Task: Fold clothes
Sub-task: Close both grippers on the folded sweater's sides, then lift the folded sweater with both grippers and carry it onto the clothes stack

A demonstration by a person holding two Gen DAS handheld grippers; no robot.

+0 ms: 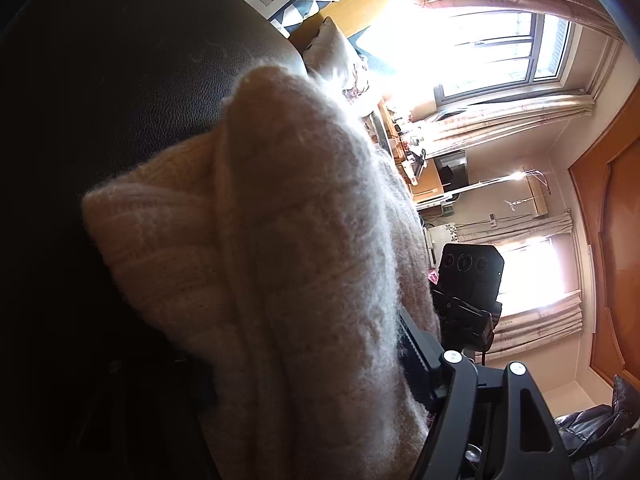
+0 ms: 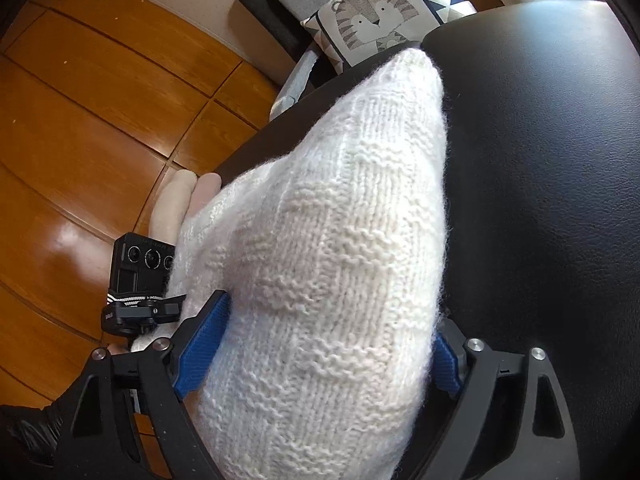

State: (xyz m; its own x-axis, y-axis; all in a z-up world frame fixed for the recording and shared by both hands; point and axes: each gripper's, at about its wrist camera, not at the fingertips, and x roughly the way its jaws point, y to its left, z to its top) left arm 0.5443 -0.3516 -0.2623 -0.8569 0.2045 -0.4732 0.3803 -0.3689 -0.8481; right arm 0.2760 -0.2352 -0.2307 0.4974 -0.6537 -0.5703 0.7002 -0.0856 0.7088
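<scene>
Both my claws are clamped on thick bunches of the white knit sweater (image 2: 320,240): right gripper (image 2: 316,360), left gripper (image 1: 280,380). I'd keep the 2 level, lowering ahead onto the black cushion (image 2: 540,160).

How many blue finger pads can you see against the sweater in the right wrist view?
2. One pad sits on the left of the white knit sweater, the other on its right, partly hidden by the knit.

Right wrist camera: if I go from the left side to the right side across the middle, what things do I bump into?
Shiny wooden floor → small black camera → fluffy white knitted sweater, bunched between the right gripper and its blue pads → black leather seat.
</scene>
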